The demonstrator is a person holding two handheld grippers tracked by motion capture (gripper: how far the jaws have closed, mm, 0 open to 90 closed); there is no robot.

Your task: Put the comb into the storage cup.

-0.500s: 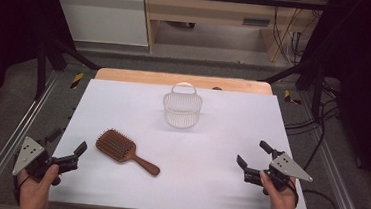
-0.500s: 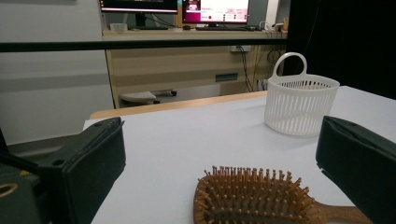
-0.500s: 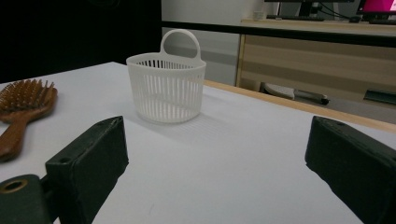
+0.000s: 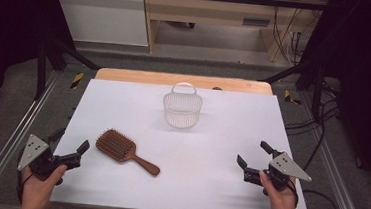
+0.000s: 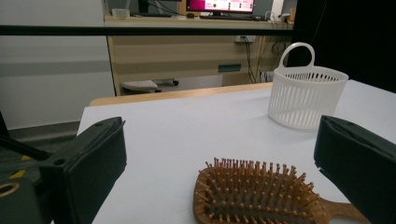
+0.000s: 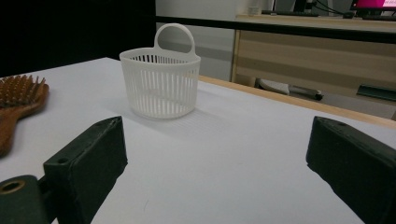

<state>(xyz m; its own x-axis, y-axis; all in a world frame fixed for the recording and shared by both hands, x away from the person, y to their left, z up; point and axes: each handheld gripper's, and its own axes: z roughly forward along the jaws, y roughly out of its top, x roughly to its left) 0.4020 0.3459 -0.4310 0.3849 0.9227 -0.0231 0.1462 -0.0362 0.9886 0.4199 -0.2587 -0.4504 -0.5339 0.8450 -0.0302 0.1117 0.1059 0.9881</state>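
A wooden hairbrush (image 4: 125,151) lies bristles up on the white table (image 4: 221,137), left of centre, handle pointing to the lower right. A white slotted basket (image 4: 182,107) with a loop handle stands upright near the back middle. My left gripper (image 4: 69,142) rests at the table's left front edge, open and empty, just left of the brush. In the left gripper view the hairbrush (image 5: 252,193) lies close ahead between the jaws, untouched, with the basket (image 5: 306,93) beyond. My right gripper (image 4: 253,156) sits open and empty at the right front. The right gripper view has the basket (image 6: 161,79) ahead and the hairbrush (image 6: 18,102) at far left.
A wooden strip (image 4: 183,80) borders the table's far edge. Metal frame rails (image 4: 15,136) run along both sides, with cables (image 4: 317,125) on the floor at the right. A pale cabinet and wooden furniture stand beyond the table.
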